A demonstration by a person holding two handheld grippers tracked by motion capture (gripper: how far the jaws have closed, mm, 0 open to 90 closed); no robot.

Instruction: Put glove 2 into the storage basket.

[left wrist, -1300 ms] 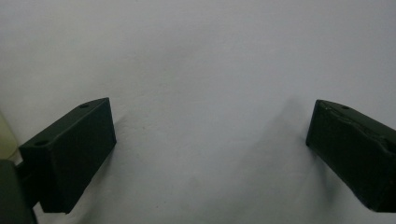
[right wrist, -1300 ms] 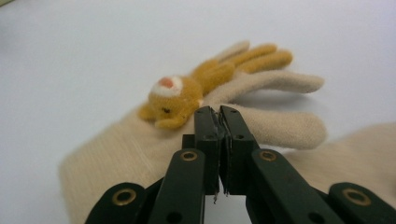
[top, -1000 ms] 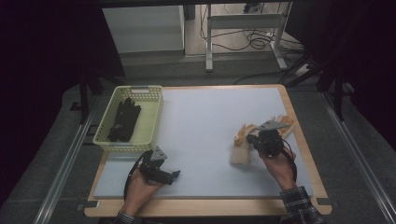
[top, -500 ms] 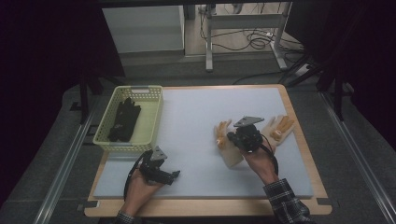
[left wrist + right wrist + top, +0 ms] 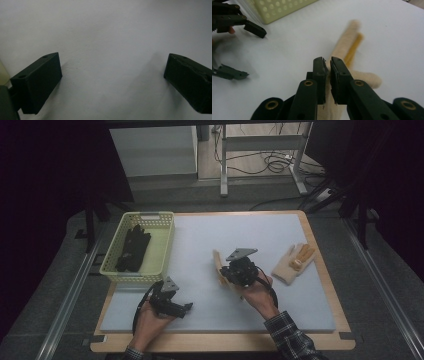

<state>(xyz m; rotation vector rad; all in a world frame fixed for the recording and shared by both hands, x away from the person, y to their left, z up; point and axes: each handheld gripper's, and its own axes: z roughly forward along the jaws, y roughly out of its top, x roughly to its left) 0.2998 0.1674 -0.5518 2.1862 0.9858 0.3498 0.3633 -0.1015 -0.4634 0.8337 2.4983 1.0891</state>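
Observation:
My right gripper (image 5: 226, 273) is near the middle of the pale mat (image 5: 200, 235), shut on a cream glove (image 5: 218, 263) with yellow fingers. In the right gripper view the glove (image 5: 348, 41) runs forward from between the jaws (image 5: 327, 61); they have just been opening a little, and the fabric is still pinched between them. A second cream glove (image 5: 293, 263) lies flat at the right of the mat. My left gripper (image 5: 182, 308) rests at the front left, open, with bare mat between its jaws (image 5: 112, 75).
A pale yellow basket (image 5: 165, 245) stands at the mat's left edge with black gloves (image 5: 132, 248) inside. A wooden board (image 5: 325, 270) frames the mat. Dark floor, table legs and cables lie beyond the far edge.
My right gripper has moved left from the right side toward the middle of the mat, carrying one cream glove away from the other. The left gripper has stayed in place.

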